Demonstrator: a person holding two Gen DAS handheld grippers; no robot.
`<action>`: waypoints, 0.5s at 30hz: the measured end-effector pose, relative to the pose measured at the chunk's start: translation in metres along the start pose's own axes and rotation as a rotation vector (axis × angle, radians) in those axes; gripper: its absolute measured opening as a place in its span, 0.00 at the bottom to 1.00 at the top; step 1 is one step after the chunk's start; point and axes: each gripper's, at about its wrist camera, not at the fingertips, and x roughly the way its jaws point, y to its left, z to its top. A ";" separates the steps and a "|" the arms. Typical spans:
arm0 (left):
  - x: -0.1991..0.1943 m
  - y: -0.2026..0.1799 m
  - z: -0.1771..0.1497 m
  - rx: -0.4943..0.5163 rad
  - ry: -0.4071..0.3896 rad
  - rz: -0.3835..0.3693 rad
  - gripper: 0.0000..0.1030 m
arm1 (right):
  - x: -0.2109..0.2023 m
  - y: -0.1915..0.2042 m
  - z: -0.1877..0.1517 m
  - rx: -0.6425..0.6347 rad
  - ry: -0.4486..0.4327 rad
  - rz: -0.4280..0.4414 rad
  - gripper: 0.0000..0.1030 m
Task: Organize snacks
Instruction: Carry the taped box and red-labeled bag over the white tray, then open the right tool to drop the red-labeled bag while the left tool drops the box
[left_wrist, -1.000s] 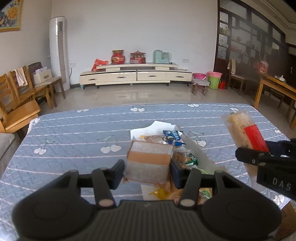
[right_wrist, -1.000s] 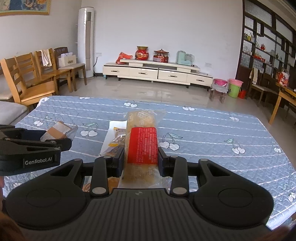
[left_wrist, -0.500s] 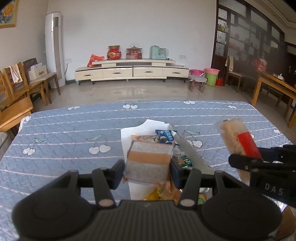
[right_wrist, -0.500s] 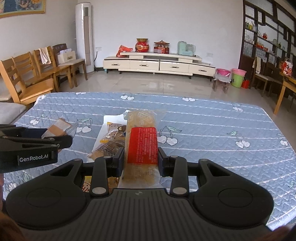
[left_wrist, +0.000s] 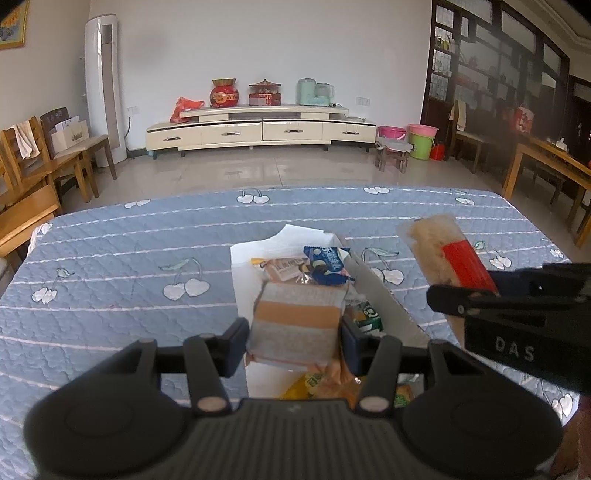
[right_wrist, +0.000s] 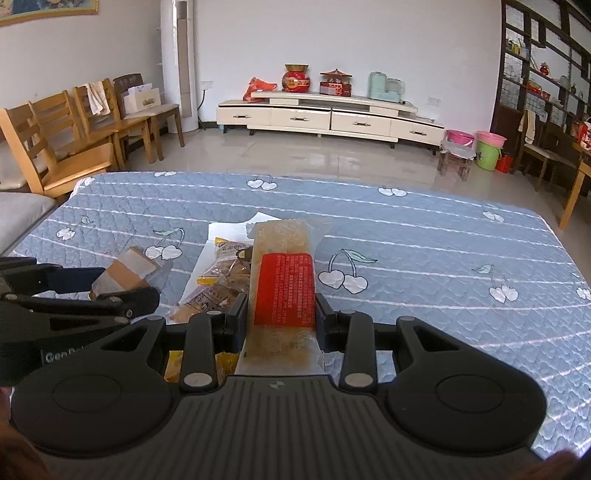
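Observation:
My left gripper (left_wrist: 293, 341) is shut on a squarish snack pack with an orange band (left_wrist: 297, 326) and holds it above a white box (left_wrist: 258, 258) with several loose snack packets. My right gripper (right_wrist: 282, 326) is shut on a long pale snack pack with a red label (right_wrist: 286, 291), held above the table. Each gripper shows in the other's view: the right one (left_wrist: 517, 314) at the right, the left one (right_wrist: 74, 299) at the left. A blue packet (left_wrist: 327, 264) lies in the box.
The table has a blue quilted cover with cherry prints (right_wrist: 424, 258). Wooden chairs (right_wrist: 55, 147) stand at the left. A low TV cabinet (left_wrist: 258, 129) is by the far wall, a wooden table (left_wrist: 546, 166) at the right.
Both grippers have drawn back and risen a little with their packs still held. The snack box now appears farther ahead in both views.

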 end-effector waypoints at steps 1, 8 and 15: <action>0.001 0.000 0.000 0.000 0.004 0.000 0.50 | 0.000 -0.001 -0.001 -0.002 0.002 0.000 0.42; 0.007 -0.002 -0.003 0.004 0.017 -0.009 0.50 | 0.010 0.004 0.005 -0.013 0.017 0.008 0.42; 0.014 0.002 -0.004 -0.009 0.032 -0.013 0.50 | 0.021 0.005 0.010 -0.031 0.045 0.017 0.42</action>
